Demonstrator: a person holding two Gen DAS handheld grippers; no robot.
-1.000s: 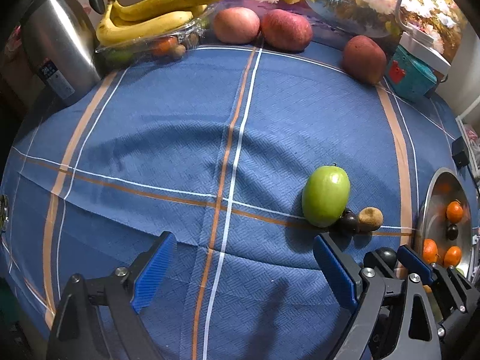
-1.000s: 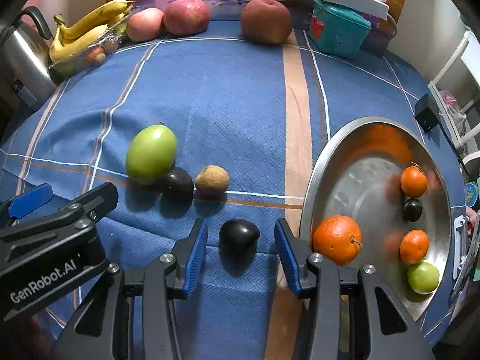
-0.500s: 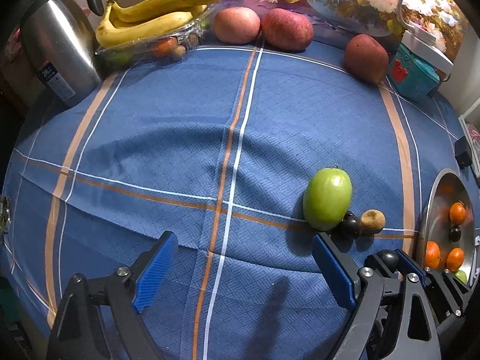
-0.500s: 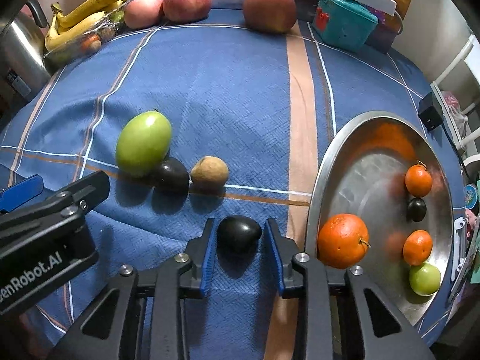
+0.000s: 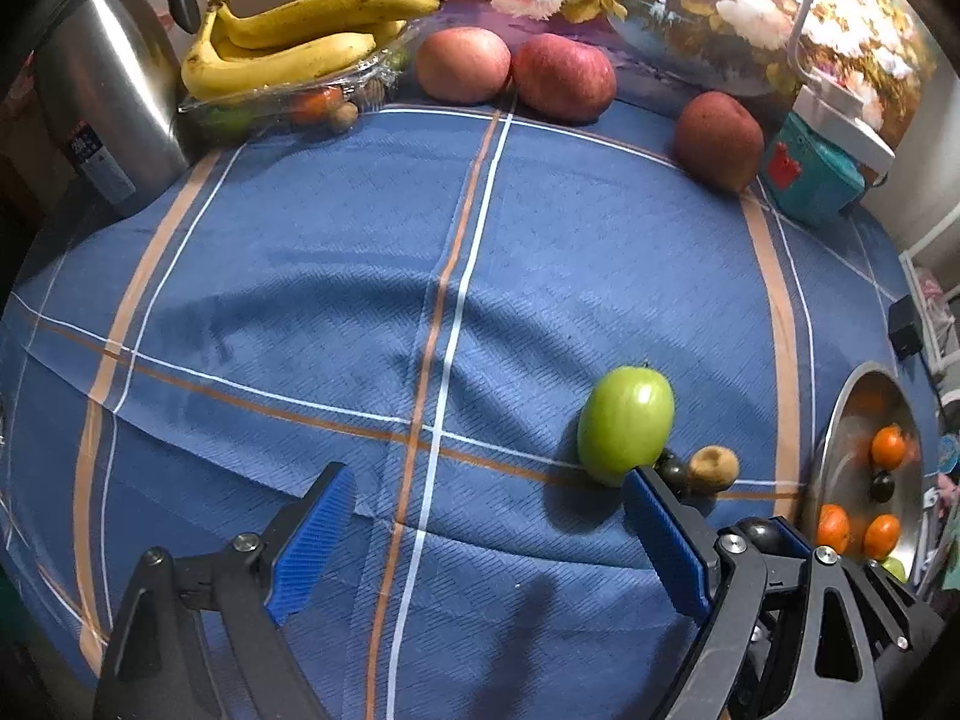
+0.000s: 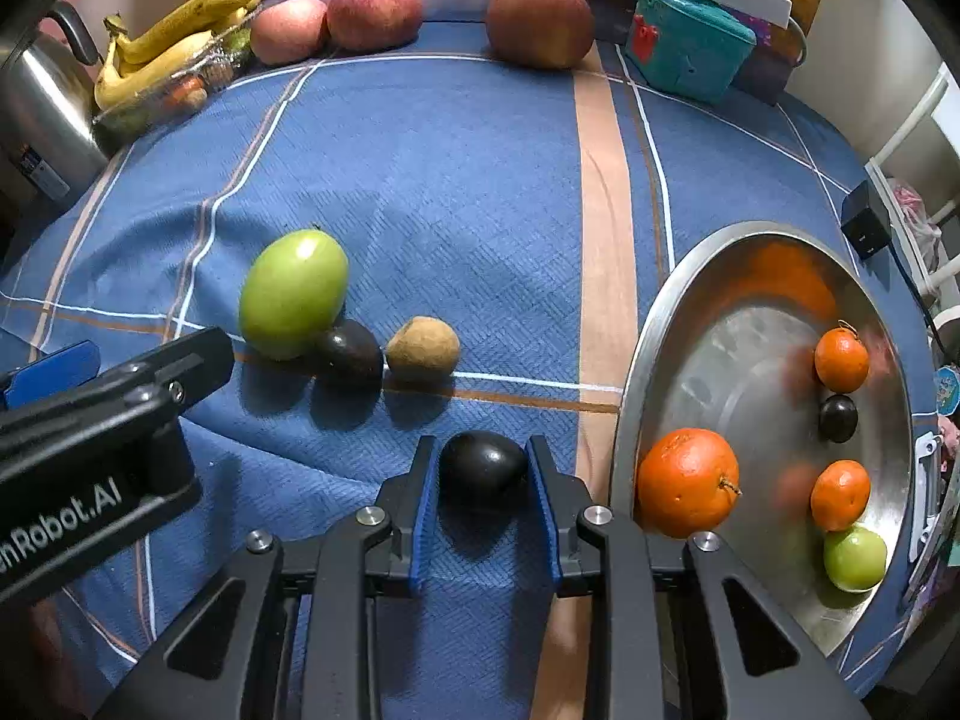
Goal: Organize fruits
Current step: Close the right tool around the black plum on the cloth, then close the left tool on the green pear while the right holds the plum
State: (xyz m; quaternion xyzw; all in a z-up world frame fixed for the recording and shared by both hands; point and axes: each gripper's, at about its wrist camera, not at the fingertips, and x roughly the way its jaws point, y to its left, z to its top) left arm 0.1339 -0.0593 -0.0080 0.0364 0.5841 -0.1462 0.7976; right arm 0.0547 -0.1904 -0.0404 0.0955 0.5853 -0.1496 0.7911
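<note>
Left side: my left gripper [image 5: 480, 540] hangs over the blue cloth [image 6: 456, 192] with its jaws spread wide and nothing between them. Its right finger [image 5: 666, 534] sits just beside the green fruit [image 5: 627, 423], which lies on the cloth and leans against a dark plum [image 6: 351, 351]. A small brown fruit [image 6: 423, 351] sits just right of that plum, apparently not touching it.

Risk 1: if I drift the left gripper to the right, that finger could nudge the green fruit; it is round and the cloth is rumpled, so the whole cluster may roll.

Centre: my right gripper [image 6: 483, 474] is closed on a second dark plum [image 6: 480, 465], both blue pads pressing its sides. The plum seems to rest on the cloth, near the rim of the metal bowl [image 6: 660, 324].

Risk 2: the skin looks smooth and glossy and the pads catch it near its widest part. A fast lift could let it squirt out; too hard a squeeze could bruise it.

Right side: the bowl holds a big orange [image 6: 687, 483], two small oranges, another dark plum and a small green fruit.

Risk 3: the big orange lies right against the near rim. Carrying the plum over low could clip the rim, and dropping it from high could set the loose fruit rolling.
</note>
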